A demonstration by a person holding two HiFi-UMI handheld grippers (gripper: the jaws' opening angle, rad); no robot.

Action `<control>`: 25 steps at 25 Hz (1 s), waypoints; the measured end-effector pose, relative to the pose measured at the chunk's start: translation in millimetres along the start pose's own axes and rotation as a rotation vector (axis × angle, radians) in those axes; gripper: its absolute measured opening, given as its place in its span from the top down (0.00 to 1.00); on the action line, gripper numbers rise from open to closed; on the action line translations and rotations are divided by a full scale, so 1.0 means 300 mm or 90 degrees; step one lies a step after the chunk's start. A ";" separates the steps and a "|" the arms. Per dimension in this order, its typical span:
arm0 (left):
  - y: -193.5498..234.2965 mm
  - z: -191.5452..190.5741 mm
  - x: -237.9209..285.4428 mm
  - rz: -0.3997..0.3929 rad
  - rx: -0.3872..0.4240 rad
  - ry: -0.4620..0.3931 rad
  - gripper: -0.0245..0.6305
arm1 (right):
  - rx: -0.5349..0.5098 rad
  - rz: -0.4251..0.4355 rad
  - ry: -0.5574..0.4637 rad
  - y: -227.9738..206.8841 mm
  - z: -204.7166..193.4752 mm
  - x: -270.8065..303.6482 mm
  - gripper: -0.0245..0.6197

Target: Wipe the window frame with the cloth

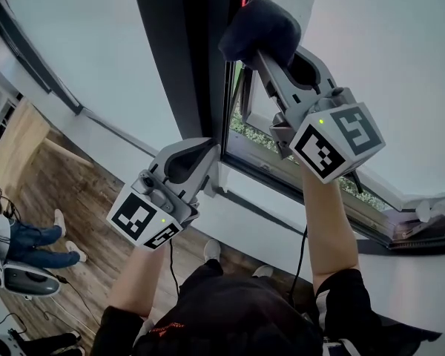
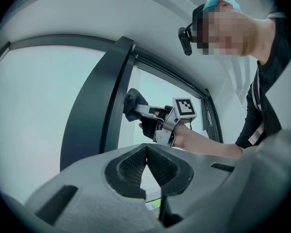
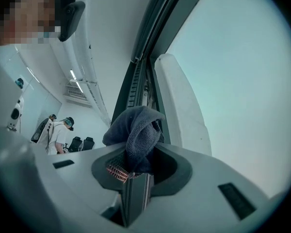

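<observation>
Cloth: bunched dark blue-grey towelling cloth, held high, seemingly touching the frame's right edge.
Right gripper: jaws pinching the cloth.
Window frame: dark grey upright metal post.
Left gripper: lower left beside the post, jaws pressed together, empty.
Technique: probably keep a firm pinch and stroke along the post.

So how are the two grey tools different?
The right grey tool grips a dark blue fluffy cloth; the left grey tool is shut on nothing. The right tool is raised high by the dark window frame; the left hangs lower. Both carry black-and-white marker cubes.
</observation>
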State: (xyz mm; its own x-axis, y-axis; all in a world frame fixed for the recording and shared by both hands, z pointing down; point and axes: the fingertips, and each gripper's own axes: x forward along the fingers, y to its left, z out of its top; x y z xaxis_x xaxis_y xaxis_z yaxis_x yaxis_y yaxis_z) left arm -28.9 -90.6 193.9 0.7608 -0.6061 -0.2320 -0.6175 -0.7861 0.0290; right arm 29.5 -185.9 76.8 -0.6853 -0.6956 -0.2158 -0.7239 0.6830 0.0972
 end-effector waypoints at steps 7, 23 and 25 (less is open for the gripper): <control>-0.016 -0.052 0.003 -0.002 -0.014 0.013 0.93 | 0.024 0.000 0.029 0.005 -0.112 -0.029 0.84; 0.000 -0.178 -0.014 0.005 -0.052 0.055 0.93 | 0.080 -0.011 0.093 -0.009 -0.365 -0.065 0.84; -0.002 -0.194 -0.018 0.006 -0.056 0.058 0.93 | 0.089 -0.012 0.101 -0.003 -0.399 -0.073 0.84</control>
State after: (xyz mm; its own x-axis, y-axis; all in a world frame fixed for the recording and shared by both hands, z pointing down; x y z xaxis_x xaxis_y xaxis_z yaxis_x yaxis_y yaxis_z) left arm -21.0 -94.0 251.7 0.7724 -0.6189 -0.1423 -0.6077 -0.7854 0.1176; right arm 35.6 -197.9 197.8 -0.6842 -0.7269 -0.0594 -0.7257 0.6866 -0.0430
